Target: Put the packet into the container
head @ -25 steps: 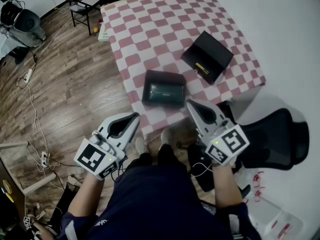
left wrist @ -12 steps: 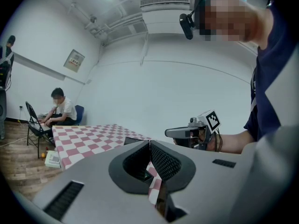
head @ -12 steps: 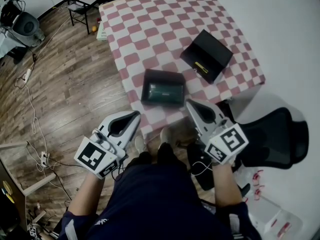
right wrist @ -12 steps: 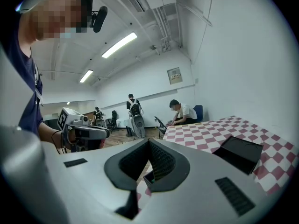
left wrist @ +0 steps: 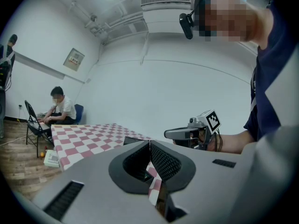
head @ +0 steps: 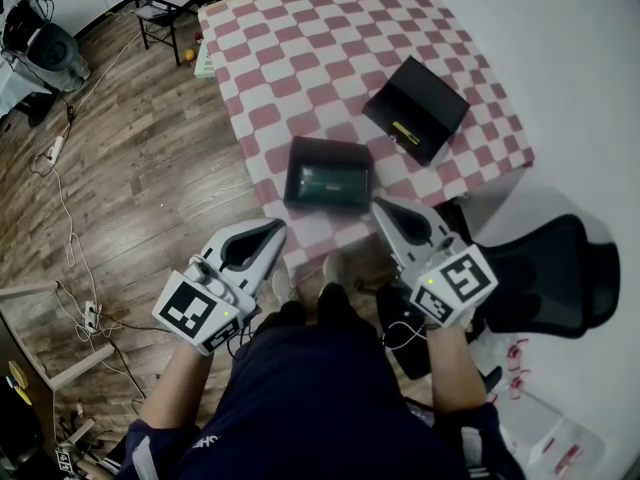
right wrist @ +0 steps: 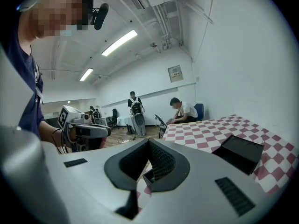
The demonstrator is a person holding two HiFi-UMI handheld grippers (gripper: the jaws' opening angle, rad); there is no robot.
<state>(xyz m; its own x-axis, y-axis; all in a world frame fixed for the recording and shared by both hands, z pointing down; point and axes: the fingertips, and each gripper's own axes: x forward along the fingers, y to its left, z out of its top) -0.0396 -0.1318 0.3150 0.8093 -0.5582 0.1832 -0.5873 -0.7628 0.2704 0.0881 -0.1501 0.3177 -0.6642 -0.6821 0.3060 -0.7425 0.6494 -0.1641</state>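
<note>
Red-checked table (head: 300, 58), open dark container (head: 330, 150) near its front edge, black box (head: 416, 110) nearby.

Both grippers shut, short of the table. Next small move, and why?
Probably open the right gripper and bring it forward over the near black tray: both it and the left gripper are shut and empty, and the green packet lies untouched there.

Looks like a bare lab/office test room, not a home: white walls (left wrist: 177, 87), ceiling strip lights (right wrist: 120, 42), exposed pipework (left wrist: 117, 24) and an air-con unit (left wrist: 161, 3) overhead. Wood-look floor (head: 150, 168) carries loose cables (head: 65, 208) and a power strip (head: 90, 316); a black office chair (head: 545, 278) sits beside the checker-clothed bench (head: 300, 58). Other people share the room, one seated (right wrist: 183, 110), one standing (right wrist: 135, 101).
</note>
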